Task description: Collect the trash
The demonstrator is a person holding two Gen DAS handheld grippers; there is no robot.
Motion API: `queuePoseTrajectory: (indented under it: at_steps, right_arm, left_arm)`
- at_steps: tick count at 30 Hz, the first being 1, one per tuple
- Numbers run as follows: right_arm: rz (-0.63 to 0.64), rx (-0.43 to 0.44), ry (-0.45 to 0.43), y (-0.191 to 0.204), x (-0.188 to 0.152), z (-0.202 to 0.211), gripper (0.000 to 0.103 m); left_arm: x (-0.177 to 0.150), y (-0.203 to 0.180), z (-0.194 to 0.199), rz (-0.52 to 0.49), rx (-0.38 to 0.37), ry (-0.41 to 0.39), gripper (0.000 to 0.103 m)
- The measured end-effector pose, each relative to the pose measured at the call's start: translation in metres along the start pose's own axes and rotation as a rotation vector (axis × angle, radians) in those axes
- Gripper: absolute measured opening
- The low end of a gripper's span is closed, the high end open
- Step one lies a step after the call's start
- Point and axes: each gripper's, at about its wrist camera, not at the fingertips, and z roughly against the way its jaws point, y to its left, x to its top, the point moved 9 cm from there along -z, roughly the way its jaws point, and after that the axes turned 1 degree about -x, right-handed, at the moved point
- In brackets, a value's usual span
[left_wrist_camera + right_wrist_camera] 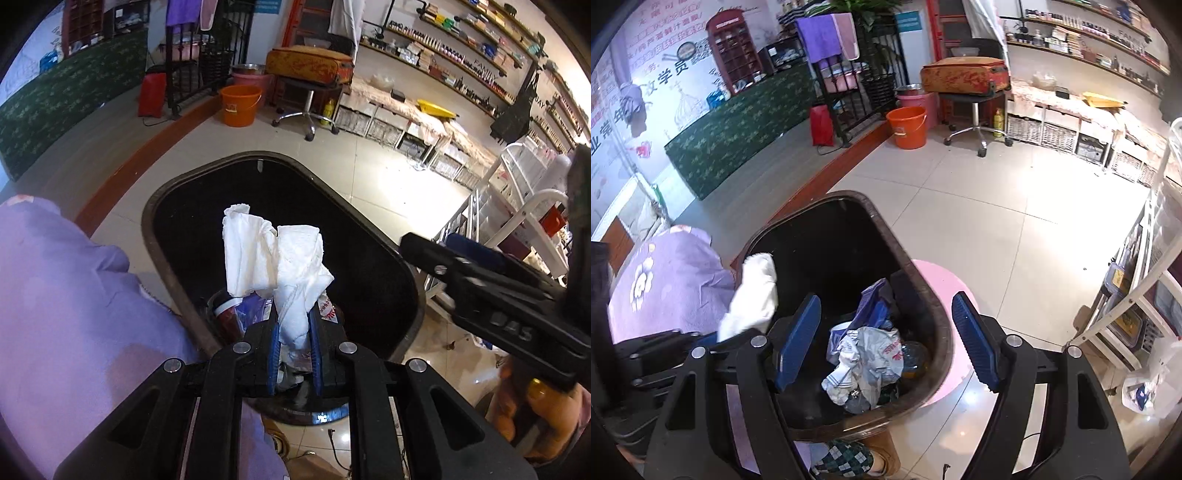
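My left gripper (pixel 294 325) is shut on a crumpled white tissue (pixel 273 258), holding it over the mouth of a dark brown trash bin (pixel 147 221). The same tissue (pixel 753 295) shows at the bin's left rim in the right wrist view. My right gripper (pixel 886 343) hangs open above the bin (pixel 923 295), nothing between its blue pads (pixel 798 339). Down in the bin lie a crumpled printed plastic bag (pixel 868 362), a blue wrapper (pixel 871 306) and a bottle (pixel 914 360). In the left wrist view the right gripper's black body (pixel 491 295) crosses in from the right edge.
A purple floral cloth (pixel 665 288) covers a surface left of the bin. A pink round object (pixel 945 288) sits behind the bin. An orange bucket (pixel 908 127), a wheeled stool (pixel 977 122) and a white rack (pixel 1145 288) stand on the tiled floor. A plastic bag (pixel 1148 387) lies at lower right.
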Motion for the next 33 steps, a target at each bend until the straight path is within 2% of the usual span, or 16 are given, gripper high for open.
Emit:
queuePoseTrajectory:
  at_steps: [2,4,5,6,8,10,12,15,19,24,28,33]
  right_arm:
    - [-0.012,-0.008,-0.009,-0.006,0.004,0.003,0.077]
    - [-0.023,-0.018,-0.019,-0.010,0.004,0.006,0.078]
    - [-0.030,-0.023,-0.025,-0.013,0.006,0.007,0.079]
    - [-0.037,-0.028,-0.031,-0.014,0.007,0.008,0.079]
    - [-0.057,-0.044,-0.041,-0.020,0.009,0.012,0.084]
    - [-0.074,-0.051,-0.048,-0.023,0.010,0.014,0.087]
    - [-0.090,-0.059,-0.056,-0.026,0.012,0.018,0.088]
    - [-0.090,-0.071,-0.072,-0.024,0.014,0.024,0.091]
    - [-0.074,-0.052,-0.087,-0.005,0.011,0.032,0.095]
    - [0.034,0.017,-0.122,0.059,-0.006,0.050,0.097]
    - [0.121,0.043,-0.182,0.111,-0.023,0.071,0.097]
    - [0.262,0.070,-0.266,0.172,-0.050,0.105,0.097]
  left_arm:
    - [0.001,0.000,-0.007,-0.001,-0.007,0.019,0.014]
    - [0.003,0.000,-0.011,-0.011,0.003,0.027,0.020]
    - [0.004,0.000,-0.013,-0.013,0.012,0.028,0.028]
    - [0.005,0.000,-0.014,-0.013,0.019,0.027,0.040]
    - [0.005,0.002,-0.010,-0.010,0.024,0.011,0.056]
    - [0.005,0.002,-0.004,-0.006,0.017,-0.008,0.064]
    - [0.005,0.003,0.004,0.006,0.012,-0.023,0.076]
    - [0.001,0.007,0.029,0.033,-0.001,-0.089,0.089]
    - [-0.011,0.027,0.086,0.048,0.056,-0.236,0.097]
    - [-0.042,0.069,0.160,0.126,0.233,-0.421,0.097]
    - [-0.073,0.097,0.199,0.190,0.363,-0.462,0.097]
    - [-0.109,0.127,0.240,0.330,0.518,-0.508,0.097]
